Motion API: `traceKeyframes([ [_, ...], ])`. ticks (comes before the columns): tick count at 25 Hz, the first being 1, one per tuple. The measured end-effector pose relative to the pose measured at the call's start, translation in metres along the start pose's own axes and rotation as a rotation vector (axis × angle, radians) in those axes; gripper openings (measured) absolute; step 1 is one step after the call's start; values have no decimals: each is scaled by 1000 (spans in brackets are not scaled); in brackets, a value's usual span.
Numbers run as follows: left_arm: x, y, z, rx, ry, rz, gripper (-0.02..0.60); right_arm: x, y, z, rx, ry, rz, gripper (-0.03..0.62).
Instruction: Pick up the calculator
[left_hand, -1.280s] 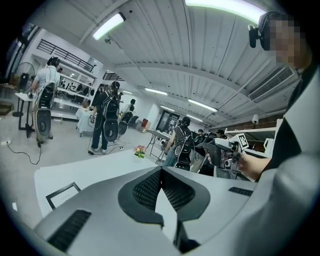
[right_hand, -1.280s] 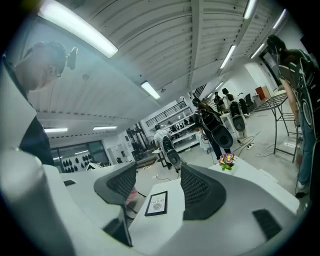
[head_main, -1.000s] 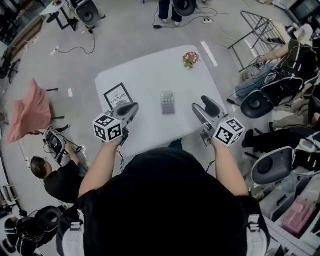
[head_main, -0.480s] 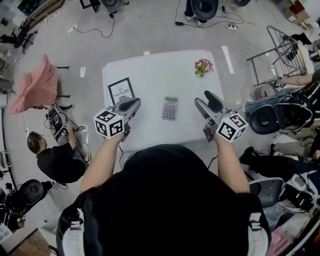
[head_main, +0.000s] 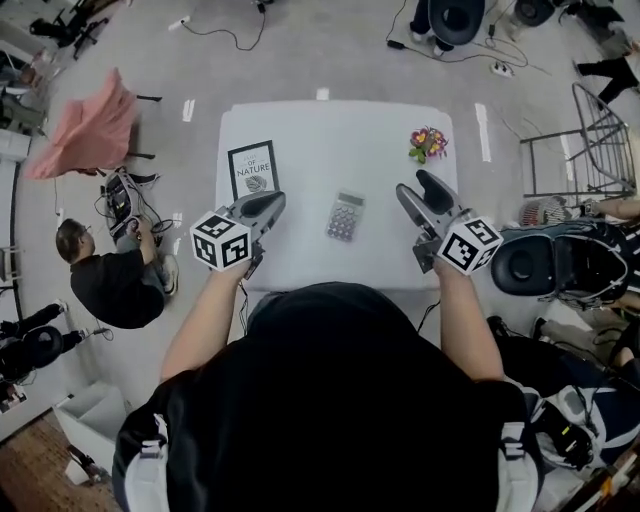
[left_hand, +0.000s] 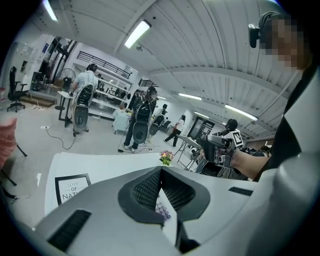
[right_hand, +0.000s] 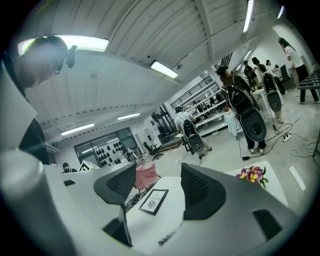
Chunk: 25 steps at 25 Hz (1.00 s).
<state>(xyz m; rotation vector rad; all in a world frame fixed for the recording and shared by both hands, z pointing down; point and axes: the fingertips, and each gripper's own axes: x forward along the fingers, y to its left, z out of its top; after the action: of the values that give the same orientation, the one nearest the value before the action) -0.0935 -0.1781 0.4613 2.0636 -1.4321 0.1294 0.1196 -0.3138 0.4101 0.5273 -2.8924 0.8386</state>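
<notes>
The calculator (head_main: 345, 216), grey with purple keys, lies flat near the middle of the white table (head_main: 330, 125). My left gripper (head_main: 262, 204) hovers over the table to the calculator's left, jaws closed together on nothing. In the left gripper view the pads meet at the left gripper (left_hand: 161, 172), and the calculator's keys (left_hand: 162, 210) show just below them. My right gripper (head_main: 419, 193) hovers to the calculator's right with its jaws apart and empty. The right gripper (right_hand: 159, 187) looks across the table, with the calculator's edge (right_hand: 168, 238) low in its view.
A framed card (head_main: 253, 168) lies at the table's left, a small bunch of flowers (head_main: 427, 143) at its far right. A pink cloth (head_main: 85, 130) and a crouching person (head_main: 105, 285) are on the floor to the left. An office chair (head_main: 540, 265) stands on the right.
The head view has swung, so the table sits further right and lower in frame. Both grippers stay on either side of the calculator, which has not moved on the table.
</notes>
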Motion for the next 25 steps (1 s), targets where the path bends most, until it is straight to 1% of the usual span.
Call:
traceKeyframes([
  [5,11,7,-2,-17,-6,29,18,14,-18,-6,15,34,32,295],
  [9,24,21,-3,-32,-6,58,18,29,-34,-11,19,64,57,298],
  [14,28,22,-12,-41,-2,67,18,32,-37,-17,13,80,74,299],
  [21,29,26,-23,-43,23,98,18,38,-38,-26,17,133,91,301],
  [25,31,22,-37,-34,41,112,18,41,-50,-46,15,183,87,296],
])
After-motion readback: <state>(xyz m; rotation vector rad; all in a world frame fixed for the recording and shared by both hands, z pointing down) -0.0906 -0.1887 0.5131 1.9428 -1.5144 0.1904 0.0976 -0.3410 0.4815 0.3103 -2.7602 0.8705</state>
